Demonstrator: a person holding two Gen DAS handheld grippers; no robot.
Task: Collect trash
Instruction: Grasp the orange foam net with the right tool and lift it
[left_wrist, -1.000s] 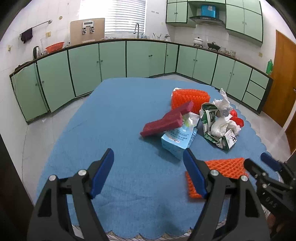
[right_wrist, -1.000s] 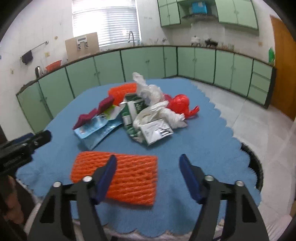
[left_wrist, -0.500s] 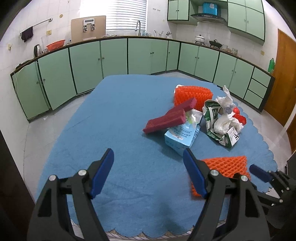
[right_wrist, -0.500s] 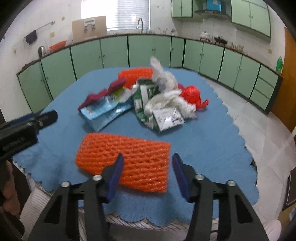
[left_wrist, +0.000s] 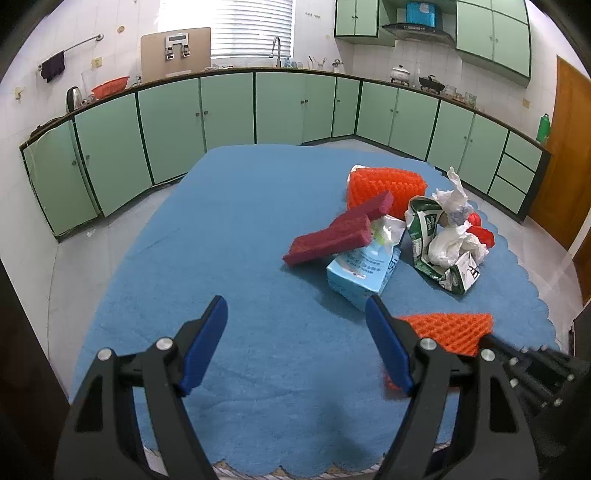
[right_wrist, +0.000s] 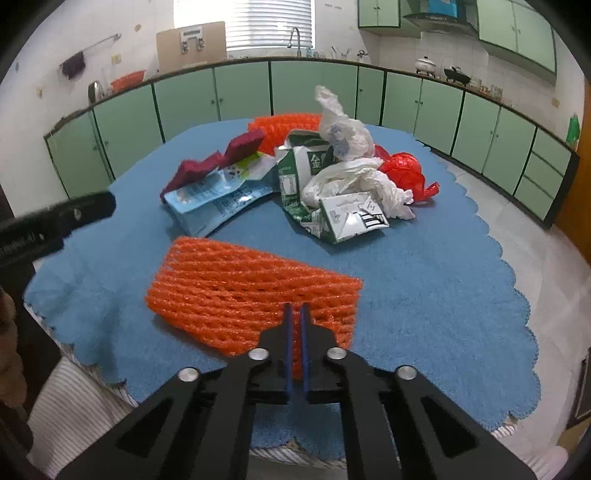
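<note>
An orange foam net (right_wrist: 236, 288) lies on the blue tablecloth (right_wrist: 443, 288) near the front edge. My right gripper (right_wrist: 295, 314) is shut on its near edge. The net also shows in the left wrist view (left_wrist: 450, 328). My left gripper (left_wrist: 295, 325) is open and empty above the cloth, left of the net. Behind lies a trash pile: a light blue carton (left_wrist: 362, 269), dark red foam pieces (left_wrist: 328, 240), a green and white milk carton (right_wrist: 314, 184), crumpled white bags (right_wrist: 354, 177), a red bag (right_wrist: 402, 170) and a second orange net (left_wrist: 384, 184).
Green kitchen cabinets (left_wrist: 221, 110) run around the room behind the table. A brown door (left_wrist: 569, 147) is at the right. The left gripper's black finger (right_wrist: 55, 221) shows at the left of the right wrist view.
My right gripper has gone from open to shut on the near edge of the orange foam net. My left gripper has stayed open and has hardly moved.
</note>
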